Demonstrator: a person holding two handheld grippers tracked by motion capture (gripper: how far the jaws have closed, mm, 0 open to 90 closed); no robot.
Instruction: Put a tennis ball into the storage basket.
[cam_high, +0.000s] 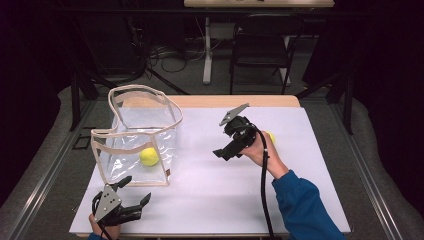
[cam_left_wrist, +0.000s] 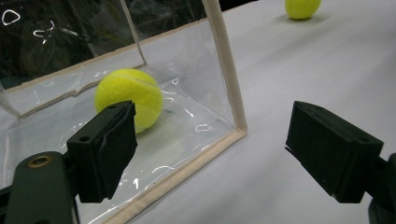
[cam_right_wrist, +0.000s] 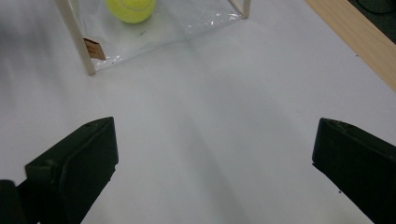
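Note:
A clear plastic bag (cam_high: 142, 132) with beige trim stands open at the left of the white table top (cam_high: 215, 190). One yellow tennis ball (cam_high: 149, 156) lies inside it, near its front wall. A second tennis ball (cam_high: 270, 136) rests on the table, half hidden behind the person's right hand. My left gripper (cam_high: 136, 190) is open at the front left, just before the bag's front corner. In the left gripper view the bagged ball (cam_left_wrist: 128, 98) lies behind the left jaw. My right gripper (cam_high: 224, 140) is open and empty over the table's middle, pointing toward the bag (cam_right_wrist: 163, 28).
A bare wooden strip (cam_high: 235, 101) runs along the table's far edge. Beyond it stand a dark chair (cam_high: 262, 47), a white table leg (cam_high: 207, 50) and floor cables. The loose ball (cam_left_wrist: 302, 7) shows far off in the left gripper view.

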